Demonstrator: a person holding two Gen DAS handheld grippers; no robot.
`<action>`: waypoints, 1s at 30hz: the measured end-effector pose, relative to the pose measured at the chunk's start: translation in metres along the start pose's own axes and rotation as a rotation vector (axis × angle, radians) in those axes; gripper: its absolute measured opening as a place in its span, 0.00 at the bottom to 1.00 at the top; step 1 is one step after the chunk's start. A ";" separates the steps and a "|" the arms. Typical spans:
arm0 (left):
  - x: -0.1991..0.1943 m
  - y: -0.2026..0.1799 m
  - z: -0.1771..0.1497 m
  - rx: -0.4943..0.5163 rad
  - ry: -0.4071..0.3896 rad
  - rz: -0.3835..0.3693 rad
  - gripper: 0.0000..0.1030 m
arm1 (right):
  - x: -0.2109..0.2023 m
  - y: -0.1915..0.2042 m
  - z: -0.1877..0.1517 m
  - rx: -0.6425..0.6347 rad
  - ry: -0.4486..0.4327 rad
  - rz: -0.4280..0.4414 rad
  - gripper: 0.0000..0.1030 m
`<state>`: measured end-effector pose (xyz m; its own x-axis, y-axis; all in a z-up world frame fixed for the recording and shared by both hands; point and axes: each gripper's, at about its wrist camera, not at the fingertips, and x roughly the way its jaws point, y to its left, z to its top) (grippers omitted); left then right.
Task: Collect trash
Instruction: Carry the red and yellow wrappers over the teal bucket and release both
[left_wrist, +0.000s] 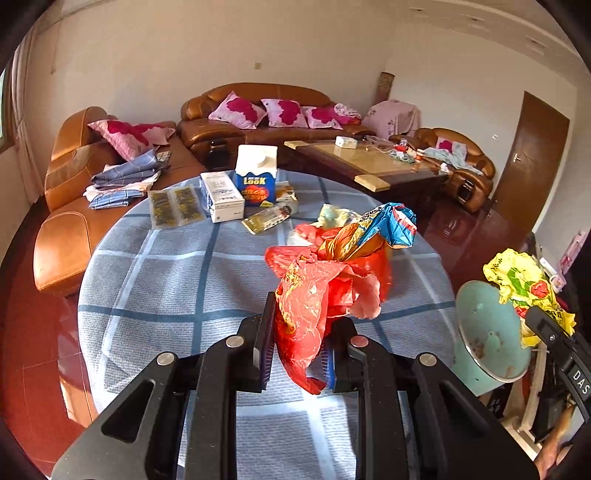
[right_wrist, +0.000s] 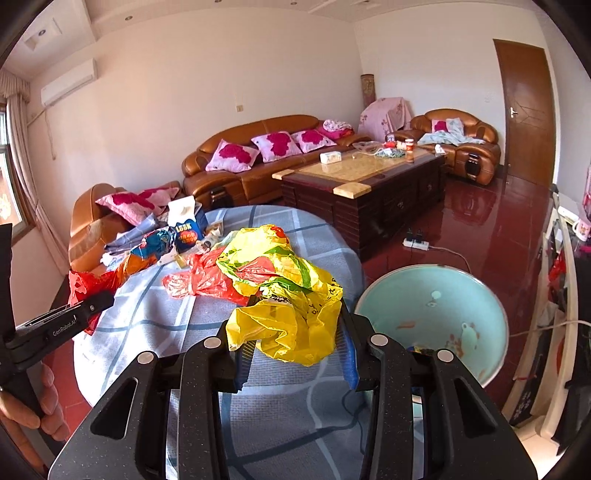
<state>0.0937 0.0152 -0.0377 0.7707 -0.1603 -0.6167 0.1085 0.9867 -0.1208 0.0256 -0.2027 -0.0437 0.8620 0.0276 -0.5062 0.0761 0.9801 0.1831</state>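
table near side: we see bare checked cloth (left_wrist: 166, 280) between the left gripper (left_wrist: 301, 347) and the far clutter, so a gripper could pass there.
table far edge: the blue carton (left_wrist: 255, 177), white box (left_wrist: 222, 197) and flat packets (left_wrist: 176, 210) stand close together and block it.
table middle: a loose red bag (right_wrist: 201, 280) and wrappers lie in the way.
right of table: the pale green bin (right_wrist: 432, 317) stands just beside the table, its mouth open and unblocked.
our loads: the red bag bundle (left_wrist: 325, 284) and the yellow bag (right_wrist: 288, 306) bulge past the fingers.
floor beyond: open red floor (right_wrist: 476, 229), with a power strip (right_wrist: 415, 243) by the coffee table (right_wrist: 369, 184).
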 end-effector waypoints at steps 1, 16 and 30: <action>-0.001 -0.004 0.000 0.006 0.000 -0.005 0.20 | -0.002 -0.003 0.000 0.008 -0.004 0.000 0.38; -0.013 -0.065 0.003 0.117 -0.025 -0.037 0.21 | -0.028 -0.042 0.009 0.069 -0.074 -0.041 0.38; -0.019 -0.119 0.011 0.186 -0.060 -0.078 0.21 | -0.037 -0.080 0.013 0.140 -0.105 -0.112 0.38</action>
<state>0.0733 -0.0987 -0.0035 0.7910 -0.2401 -0.5627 0.2790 0.9601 -0.0176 -0.0054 -0.2850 -0.0288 0.8913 -0.1083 -0.4403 0.2373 0.9389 0.2494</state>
